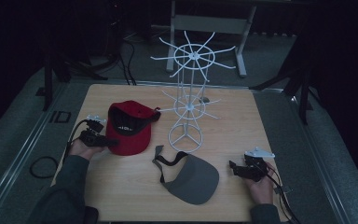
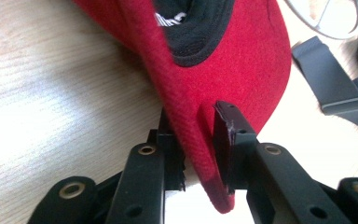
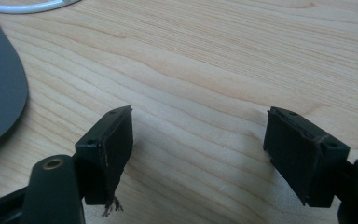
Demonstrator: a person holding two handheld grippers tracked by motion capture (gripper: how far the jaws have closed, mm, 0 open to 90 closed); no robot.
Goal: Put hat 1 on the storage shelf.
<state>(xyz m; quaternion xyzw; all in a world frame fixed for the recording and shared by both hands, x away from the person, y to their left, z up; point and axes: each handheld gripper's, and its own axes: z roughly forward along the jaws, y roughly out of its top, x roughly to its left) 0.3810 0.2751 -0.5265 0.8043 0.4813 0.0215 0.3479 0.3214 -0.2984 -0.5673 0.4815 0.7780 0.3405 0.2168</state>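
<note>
Left gripper (image 2: 198, 140) clamped on red cap (image 2: 242, 70) brim edge; right gripper (image 3: 198, 154) apart, idle. Shallow bite could slip when lifted.

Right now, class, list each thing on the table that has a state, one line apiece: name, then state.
red cap: lying on the table, brim between the left jaws
left hand-held gripper: closed on the cap's brim
right hand-held gripper: open, holding nothing
grey visor: flat, strap undone
white wire rack: upright, arms bare
</note>
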